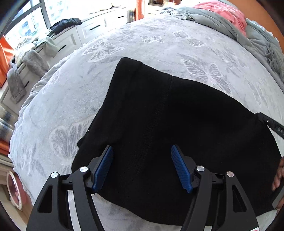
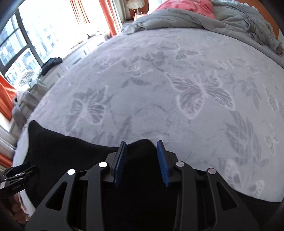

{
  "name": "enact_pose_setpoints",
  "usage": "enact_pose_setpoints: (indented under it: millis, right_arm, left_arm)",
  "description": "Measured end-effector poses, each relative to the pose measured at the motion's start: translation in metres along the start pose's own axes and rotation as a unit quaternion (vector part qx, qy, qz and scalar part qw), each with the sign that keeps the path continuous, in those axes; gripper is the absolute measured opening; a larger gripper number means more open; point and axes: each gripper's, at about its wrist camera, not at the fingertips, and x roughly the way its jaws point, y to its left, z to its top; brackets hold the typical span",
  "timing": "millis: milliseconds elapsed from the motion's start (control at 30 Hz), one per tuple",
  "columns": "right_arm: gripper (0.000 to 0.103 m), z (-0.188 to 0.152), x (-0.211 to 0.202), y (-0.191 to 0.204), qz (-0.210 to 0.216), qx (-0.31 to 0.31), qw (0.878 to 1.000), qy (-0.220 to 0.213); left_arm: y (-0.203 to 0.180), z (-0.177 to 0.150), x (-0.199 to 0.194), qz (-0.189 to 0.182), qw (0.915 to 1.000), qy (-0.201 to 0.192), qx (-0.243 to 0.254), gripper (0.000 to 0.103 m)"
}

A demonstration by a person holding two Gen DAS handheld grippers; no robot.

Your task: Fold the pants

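Note:
The black pants (image 1: pixel 168 113) lie folded on the grey butterfly-pattern bedspread (image 1: pixel 159 42). My left gripper (image 1: pixel 142 151) hovers over their near edge with its blue pads (image 1: pixel 104 167) wide apart and nothing between them. In the right wrist view the pants (image 2: pixel 58 151) fill the lower left. My right gripper (image 2: pixel 142 145) is open at their far edge, with a raised hump of black cloth between the blue pads (image 2: pixel 162 161). The pads are apart and do not pinch it. The right gripper's body (image 1: pixel 273 124) shows at the right edge of the left view.
A rumpled grey duvet (image 2: pixel 230 19) and a pink garment (image 2: pixel 186 7) lie at the head of the bed. White drawers (image 1: pixel 88 28) with piled clothes (image 1: pixel 65 24) stand under the window on the left. The left gripper (image 2: pixel 16 176) shows at the left edge.

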Motion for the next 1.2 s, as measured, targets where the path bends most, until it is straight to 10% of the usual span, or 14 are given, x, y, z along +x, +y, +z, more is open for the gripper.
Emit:
enact_pose_setpoints:
  millis: [333,600,800,900,933,967,1000,1200]
  right_arm:
    - [0.035,-0.037,-0.027,0.03,0.037,-0.013,0.999,0.007]
    - [0.035,-0.15,-0.083,0.004,-0.02,-0.114,0.991,0.069]
    - [0.04,-0.159,-0.13,-0.059,-0.086,-0.067,0.993,0.046]
    - [0.042,-0.178,-0.133,-0.139,-0.15,-0.006,0.987,0.062]
    - [0.049,-0.184,-0.142,-0.168,-0.111,0.033,0.992,0.048]
    - [0.032,-0.188,-0.155,-0.194,-0.08,0.076,0.993,0.037]
    - [0.022,-0.191,-0.169,-0.213,-0.1,0.103,0.989,0.032]
    - [0.049,-0.238,-0.267,-0.32,-0.248,0.228,0.941,-0.039]
  left_arm:
    - [0.004,0.012,0.005,0.015,0.9997,-0.015,-0.011,0.068]
    - [0.005,0.0,-0.033,-0.068,0.9946,-0.028,-0.073,0.074]
    - [-0.056,-0.018,-0.038,-0.051,0.9974,-0.049,-0.01,0.075]
    - [-0.083,-0.017,-0.009,0.039,0.9973,-0.052,0.034,0.079]
    - [-0.084,-0.015,0.007,0.075,0.9955,-0.043,0.037,0.083]
    - [-0.08,-0.013,0.017,0.078,0.9955,-0.045,0.027,0.088]
    - [-0.075,-0.012,0.016,0.077,0.9952,-0.061,0.008,0.089]
    - [-0.084,-0.003,-0.022,0.034,0.9947,-0.086,-0.045,0.08]
